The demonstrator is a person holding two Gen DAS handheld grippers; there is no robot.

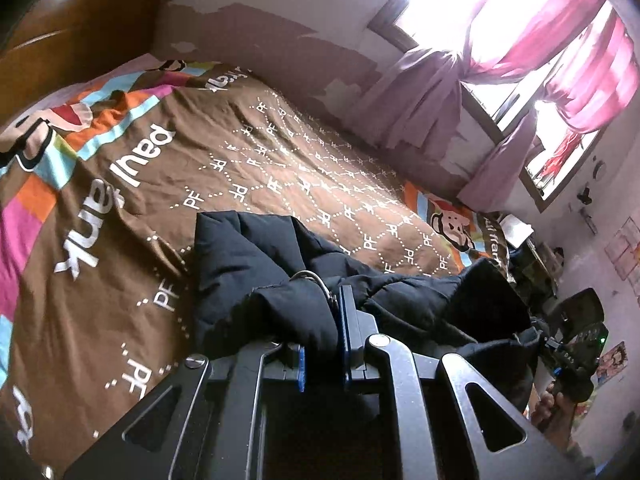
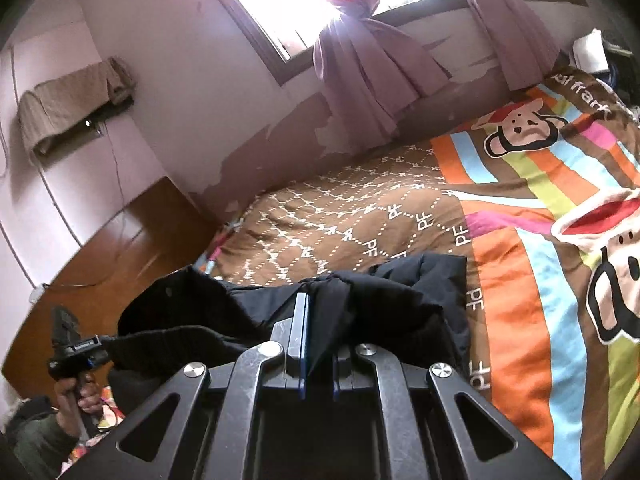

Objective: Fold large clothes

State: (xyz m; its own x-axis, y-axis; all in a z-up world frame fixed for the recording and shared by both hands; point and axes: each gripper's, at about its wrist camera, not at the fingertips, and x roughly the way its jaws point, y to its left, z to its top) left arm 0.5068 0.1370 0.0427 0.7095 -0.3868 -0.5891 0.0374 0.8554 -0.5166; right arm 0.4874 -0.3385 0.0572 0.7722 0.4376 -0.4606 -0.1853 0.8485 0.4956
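Observation:
A black puffer jacket (image 1: 256,264) hangs between my two grippers above the bed, part of it resting on the brown bedspread (image 1: 120,240). My left gripper (image 1: 324,300) is shut on a bunched edge of the jacket. In the right wrist view my right gripper (image 2: 324,300) is shut on another edge of the same jacket (image 2: 400,308), which sags toward the left. The left gripper also shows in the right wrist view (image 2: 76,348), held in a hand. The right gripper shows in the left wrist view (image 1: 576,344).
The bed carries a brown and striped cartoon bedspread (image 2: 520,208). A peeling wall (image 1: 280,48) and a window with pink curtains (image 1: 520,40) run along its far side. A wooden headboard (image 1: 60,40) is at one end, cluttered shelves (image 1: 536,256) at the other.

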